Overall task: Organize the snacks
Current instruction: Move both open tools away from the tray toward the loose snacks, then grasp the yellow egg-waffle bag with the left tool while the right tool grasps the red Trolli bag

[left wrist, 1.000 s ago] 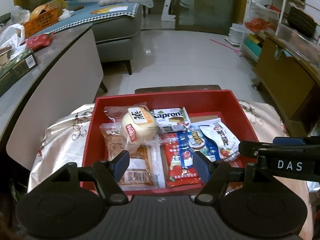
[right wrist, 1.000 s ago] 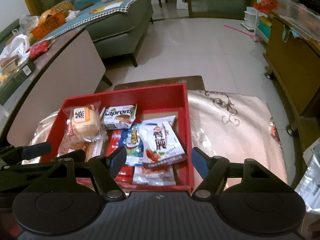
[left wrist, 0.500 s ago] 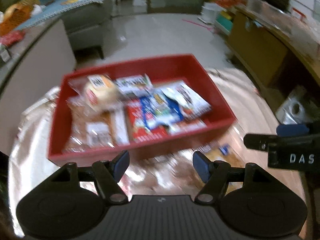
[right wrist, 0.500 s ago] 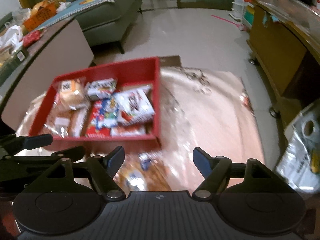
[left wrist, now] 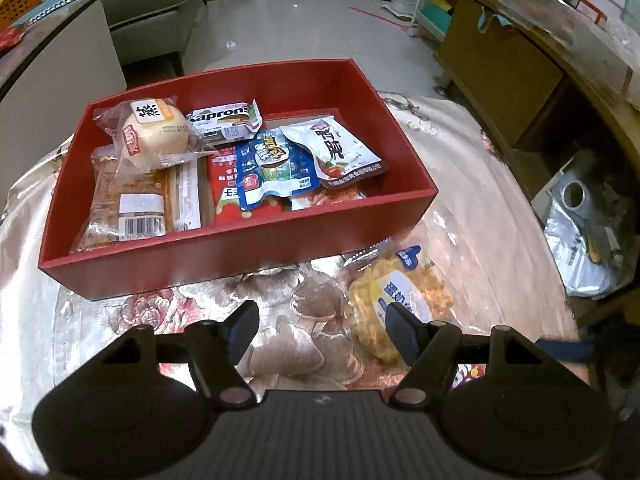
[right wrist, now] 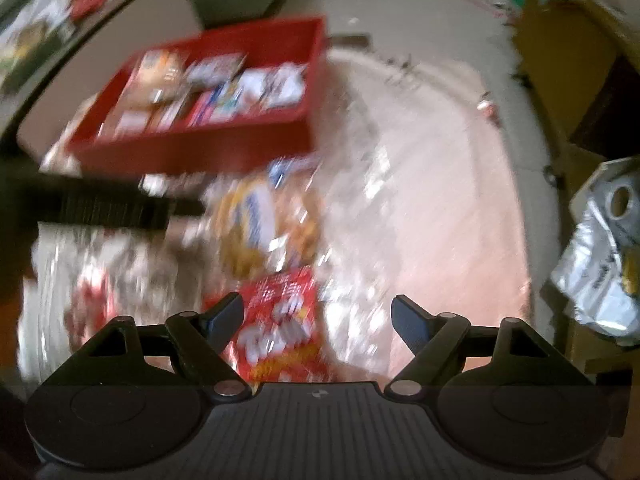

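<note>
We are between picks: the red box (left wrist: 240,248) on the desk (left wrist: 460,184) already holds a layer of snacks, among them a round bun in clear wrap (left wrist: 154,132), a white wafer pack (left wrist: 224,120) and a blue pouch (left wrist: 276,168), while at least two packets lie outside it on the flowered cloth. The yellow cake packet (left wrist: 400,296) sits just beside the box's near right corner, and in the blurred right wrist view a red snack bag (right wrist: 280,328) lies nearer to us than the cake packet.

Our left claw (left wrist: 322,326) hovers low over the cloth in front of the box, spread wide and holding nothing; its right finger overlaps the near edge of the cake packet in the picture, though we cannot tell whether it touches. Our right claw (right wrist: 318,316) is also spread and empty, tilted down toward the desk, with the red bag lying under its left finger and partly in the gap.

We judge the next move is to gather a loose packet. That calls for centring a claw over one packet, lowering until the fingers straddle it, pinching gently since the wrap is slippery and the contents crush easily, then lifting it over the box wall into the free space at the right of the box.
</note>
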### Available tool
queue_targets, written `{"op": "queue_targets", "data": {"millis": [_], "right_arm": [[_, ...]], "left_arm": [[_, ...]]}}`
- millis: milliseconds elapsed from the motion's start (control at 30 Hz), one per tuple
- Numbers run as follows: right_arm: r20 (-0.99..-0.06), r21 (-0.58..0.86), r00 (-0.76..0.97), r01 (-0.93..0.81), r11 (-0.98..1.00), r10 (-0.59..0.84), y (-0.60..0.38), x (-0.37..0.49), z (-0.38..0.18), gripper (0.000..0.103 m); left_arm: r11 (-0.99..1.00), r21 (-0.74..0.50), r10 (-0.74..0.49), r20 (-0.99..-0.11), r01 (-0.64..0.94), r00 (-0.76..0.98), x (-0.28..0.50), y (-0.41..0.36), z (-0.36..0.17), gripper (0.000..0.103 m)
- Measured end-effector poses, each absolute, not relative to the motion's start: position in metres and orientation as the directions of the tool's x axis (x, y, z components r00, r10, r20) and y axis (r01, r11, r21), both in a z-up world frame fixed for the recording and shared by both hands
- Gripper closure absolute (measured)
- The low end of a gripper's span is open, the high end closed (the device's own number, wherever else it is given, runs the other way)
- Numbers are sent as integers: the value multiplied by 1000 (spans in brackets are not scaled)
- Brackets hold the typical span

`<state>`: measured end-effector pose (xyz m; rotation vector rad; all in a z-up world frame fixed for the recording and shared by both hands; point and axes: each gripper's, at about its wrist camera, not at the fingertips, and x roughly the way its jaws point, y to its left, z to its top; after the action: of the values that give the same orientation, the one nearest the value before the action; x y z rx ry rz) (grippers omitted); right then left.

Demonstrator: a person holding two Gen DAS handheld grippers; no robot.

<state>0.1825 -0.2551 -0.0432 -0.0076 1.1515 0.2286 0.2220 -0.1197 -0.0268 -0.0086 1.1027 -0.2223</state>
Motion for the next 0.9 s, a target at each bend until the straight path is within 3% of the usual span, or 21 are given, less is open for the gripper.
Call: {"op": "queue_targets", "data": {"millis": [333, 433, 567, 767, 900], "right_arm": [[-935, 76, 307, -309, 948, 175, -212, 183, -76, 18], [-942, -11, 316, -367, 930, 113, -196, 172, -89, 18], [-937, -2, 326, -365, 931, 125, -202, 161, -84, 40], [-942, 50, 298, -332, 942, 155, -228, 144, -81, 40], [-940, 78, 292, -316, 946, 175, -244, 132, -80, 40]], "left_arm": [[973, -164, -216, -897, 162, 385, 225, -124, -35, 40], [970, -202, -240, -896, 138, 375, 229, -126, -37, 36], [970, -211, -240, -900, 117, 363, 233, -138, -45, 33], [972, -226, -236, -913, 69, 332, 239, -161, -63, 32], [979, -201, -196, -920, 21, 340, 244, -180, -77, 13]]}}
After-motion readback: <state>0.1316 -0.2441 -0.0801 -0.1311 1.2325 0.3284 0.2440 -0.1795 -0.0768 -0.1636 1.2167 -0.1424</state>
